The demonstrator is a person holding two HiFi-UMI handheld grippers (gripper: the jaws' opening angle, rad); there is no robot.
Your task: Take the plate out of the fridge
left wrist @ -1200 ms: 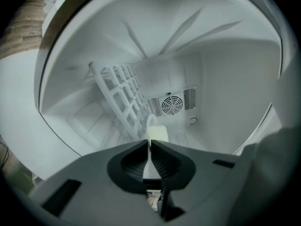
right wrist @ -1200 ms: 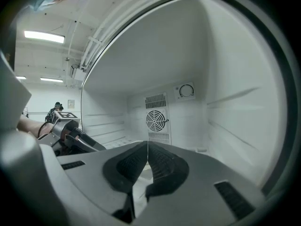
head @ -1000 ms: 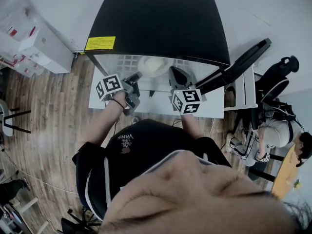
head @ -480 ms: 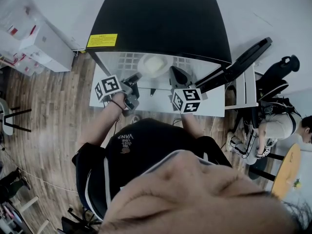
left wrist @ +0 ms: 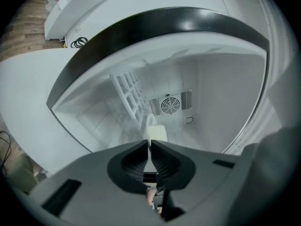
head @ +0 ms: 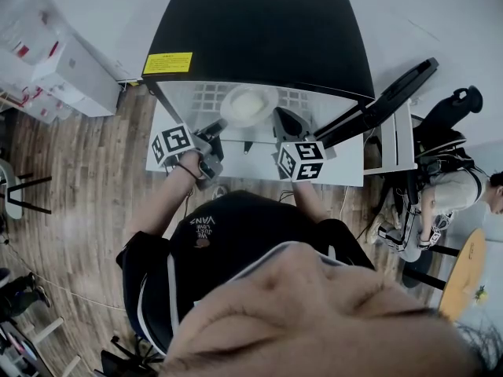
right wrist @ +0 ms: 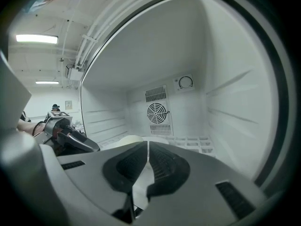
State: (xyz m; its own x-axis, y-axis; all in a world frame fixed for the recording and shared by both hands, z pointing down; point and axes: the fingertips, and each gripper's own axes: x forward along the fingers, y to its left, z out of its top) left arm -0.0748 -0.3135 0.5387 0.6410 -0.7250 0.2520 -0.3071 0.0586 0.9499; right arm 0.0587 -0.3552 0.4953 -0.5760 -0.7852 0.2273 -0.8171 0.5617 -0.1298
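White round plate (head: pixel 250 104) inside black-topped fridge (head: pixel 259 30): we judge it stiff, smooth and breakable, so the rim is the hold. Left gripper (left wrist: pixel 149 143) seemingly pinches its left rim. Right gripper (right wrist: pixel 147 146) is pressed together, holding nothing.

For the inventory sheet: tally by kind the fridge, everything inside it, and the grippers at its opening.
Fridge: 1
Plate: 1
Rack: 1
Fan: 1
Knob: 1
Grippers: 2 (left gripper, right gripper)
Total: 7
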